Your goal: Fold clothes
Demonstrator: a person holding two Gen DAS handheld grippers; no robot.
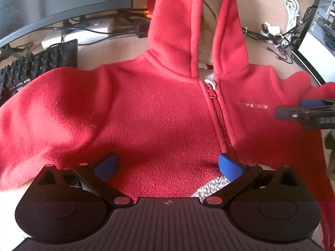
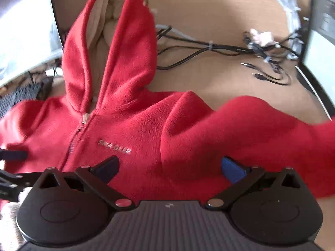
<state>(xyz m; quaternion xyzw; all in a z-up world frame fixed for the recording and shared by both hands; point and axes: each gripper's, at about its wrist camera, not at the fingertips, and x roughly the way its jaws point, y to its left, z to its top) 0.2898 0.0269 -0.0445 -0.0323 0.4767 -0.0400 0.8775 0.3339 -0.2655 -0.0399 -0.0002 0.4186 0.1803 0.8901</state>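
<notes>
Two grippers: both spread wide, nothing between the blue pads.
Left gripper (image 1: 167, 165): released, over the lower front of the hoodie, left of the zipper; blue pad (image 1: 229, 167) just beside the zip line.
Right gripper (image 2: 170, 168): released, over the chest and sleeve side, below the logo; tip also visible at the right edge of the left wrist view.
Hoodie (image 1: 150, 108): red fleece, laid front-up on the desk (image 2: 219, 31), spread across most of its width.
Hood (image 1: 188, 27): pointing toward the far edge of the desk, opening up, pale lining showing.
Zipper (image 1: 217, 113): closed along the visible length; bottom hem corner turned back, grey fleece lining exposed.
Logo (image 2: 114, 146): small pale lettering on the chest, unreadable.
Sleeves: one bunched toward the left edge, one rumpled toward the right edge.
Keyboard (image 1: 35, 67): black, far-left part of the desk, just beside the left sleeve.
Cables (image 2: 261, 50): black and white tangle, far-right part, apart from the hoodie.
</notes>
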